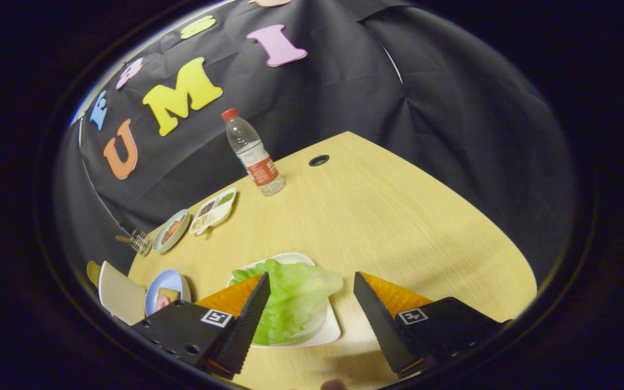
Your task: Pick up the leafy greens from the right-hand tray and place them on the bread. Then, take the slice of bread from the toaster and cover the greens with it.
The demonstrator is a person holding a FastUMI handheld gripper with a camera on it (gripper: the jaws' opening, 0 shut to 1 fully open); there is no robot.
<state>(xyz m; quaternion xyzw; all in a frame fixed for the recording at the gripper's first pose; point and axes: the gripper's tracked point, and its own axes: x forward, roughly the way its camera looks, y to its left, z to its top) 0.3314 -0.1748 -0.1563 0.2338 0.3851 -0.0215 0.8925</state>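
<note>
My fingers stand wide apart and hold nothing. The pale green crinkled lettuce leaf lies on its white rounded-square tray, just ahead of my left finger and partly behind it. My right finger hangs over bare desk to the right of the tray. I judge I am lined up a little too far right for a clean pinch — the leaf sits toward my left finger, not midway between the two.

The leaf's long axis seems to run from near to far and slightly rightward. Its far right edge spills past the tray's rim onto the light wooden desk. It lies fairly flat and loose, which I take as the reason for coming at it from above with my fingers spread — one finger to each side of the soft blade.

Further left, near the desk's edge, a small blue plate carries some food, and I cannot tell whether that is the bread. A cream flat board rests beside it. Far off stand a clear plastic water bottle with a red cap, a white divided dish and a pale green saucer.
</note>
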